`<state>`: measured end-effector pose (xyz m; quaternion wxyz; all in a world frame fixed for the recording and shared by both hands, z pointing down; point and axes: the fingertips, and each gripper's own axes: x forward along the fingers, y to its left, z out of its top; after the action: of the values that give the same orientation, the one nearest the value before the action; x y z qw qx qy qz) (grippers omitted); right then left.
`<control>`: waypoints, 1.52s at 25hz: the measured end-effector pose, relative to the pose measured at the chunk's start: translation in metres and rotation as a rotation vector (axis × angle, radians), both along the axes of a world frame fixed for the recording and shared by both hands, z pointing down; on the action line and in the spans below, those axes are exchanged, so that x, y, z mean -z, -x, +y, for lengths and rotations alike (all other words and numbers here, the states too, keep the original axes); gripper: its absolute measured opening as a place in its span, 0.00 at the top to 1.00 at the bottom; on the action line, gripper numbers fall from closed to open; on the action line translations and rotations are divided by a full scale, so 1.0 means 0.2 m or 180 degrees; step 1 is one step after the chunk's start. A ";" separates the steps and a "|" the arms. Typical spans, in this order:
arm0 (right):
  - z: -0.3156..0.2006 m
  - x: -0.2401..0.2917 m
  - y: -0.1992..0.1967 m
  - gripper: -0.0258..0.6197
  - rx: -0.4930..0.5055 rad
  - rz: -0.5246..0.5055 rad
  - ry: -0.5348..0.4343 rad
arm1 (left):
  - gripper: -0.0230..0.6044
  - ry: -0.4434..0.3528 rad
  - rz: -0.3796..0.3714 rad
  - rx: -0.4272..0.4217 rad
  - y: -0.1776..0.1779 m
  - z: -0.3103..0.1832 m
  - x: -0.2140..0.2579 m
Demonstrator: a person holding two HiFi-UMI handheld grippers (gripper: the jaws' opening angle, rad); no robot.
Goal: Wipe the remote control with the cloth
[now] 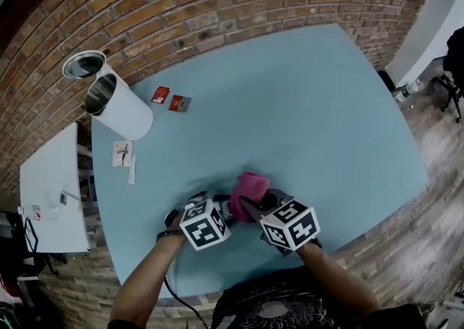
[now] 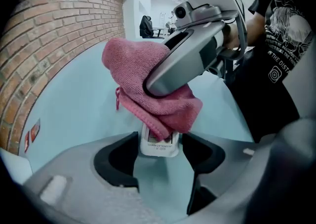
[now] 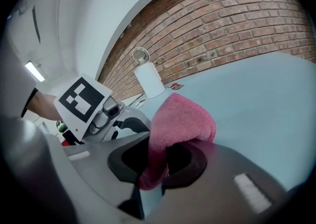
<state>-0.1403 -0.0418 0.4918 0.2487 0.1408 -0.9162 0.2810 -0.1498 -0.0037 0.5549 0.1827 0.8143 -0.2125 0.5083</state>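
The remote control (image 2: 159,145) is clamped by its near end between the closed jaws of the left gripper (image 2: 159,159). The pink cloth (image 3: 183,119) — soft, light, easily bunched — is pinched fast in the right gripper (image 3: 159,165) and draped over the remote just ahead. The remote is judged rigid, light and smooth-sided — grip is best kept on its long edges.
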 end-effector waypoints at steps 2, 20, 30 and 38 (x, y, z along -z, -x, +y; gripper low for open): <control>-0.01 0.00 -0.02 0.86 0.0009 -0.0004 -0.0016 | 0.50 0.0016 -0.0028 0.0007 0.00 0.00 0.00; -0.17 -0.03 -0.31 0.86 -0.0387 0.0043 0.0021 | 0.55 0.0114 -0.0122 0.0099 0.01 0.00 -0.01; -0.22 -0.03 -0.40 0.86 -0.0533 0.0054 0.0019 | 0.61 0.0119 -0.0145 0.0149 0.01 0.00 -0.01; -0.39 0.00 -0.58 0.86 -0.0959 0.0075 -0.0087 | 0.61 0.0116 -0.0172 0.0160 0.01 0.00 -0.01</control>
<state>-0.0236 -0.1201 0.4927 0.2124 0.2833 -0.8855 0.3010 -0.1524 -0.0034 0.5568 0.2045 0.7912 -0.2285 0.5292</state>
